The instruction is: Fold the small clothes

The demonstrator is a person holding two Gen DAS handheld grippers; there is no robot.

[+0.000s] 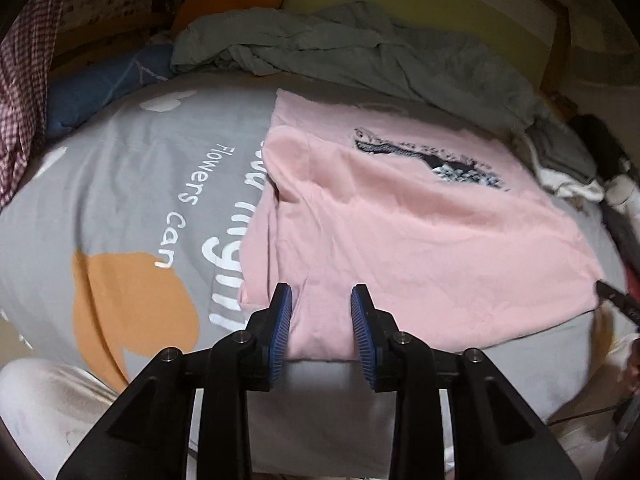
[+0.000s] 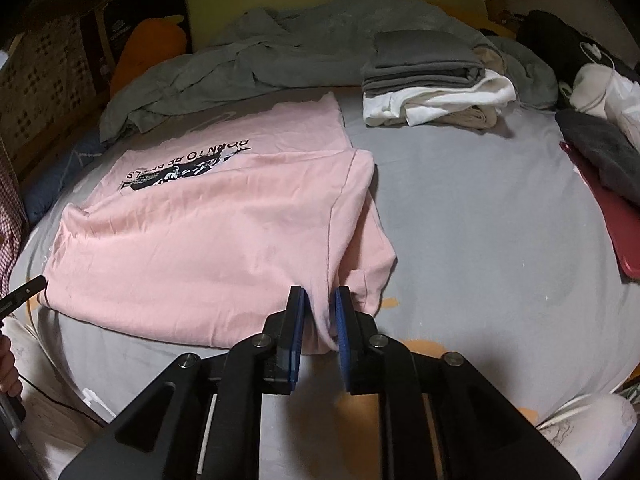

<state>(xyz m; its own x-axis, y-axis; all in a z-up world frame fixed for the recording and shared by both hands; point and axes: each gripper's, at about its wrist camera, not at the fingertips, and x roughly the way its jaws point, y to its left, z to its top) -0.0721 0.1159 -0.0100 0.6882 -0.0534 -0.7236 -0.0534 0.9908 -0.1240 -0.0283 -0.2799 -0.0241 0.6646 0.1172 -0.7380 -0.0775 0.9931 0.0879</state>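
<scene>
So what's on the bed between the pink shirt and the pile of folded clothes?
Nothing. In the right wrist view, only bare grey bedsheet lies between the pink shirt and the pile of folded clothes.

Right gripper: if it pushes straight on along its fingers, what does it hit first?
Likely the pink T-shirt: the right gripper already has its near edge between the pads, jaws slightly apart. Depth is unclear.

A home bedroom: printed grey bedsheet (image 1: 132,184), rumpled blanket (image 2: 248,52), folded clothes (image 2: 432,80).
</scene>
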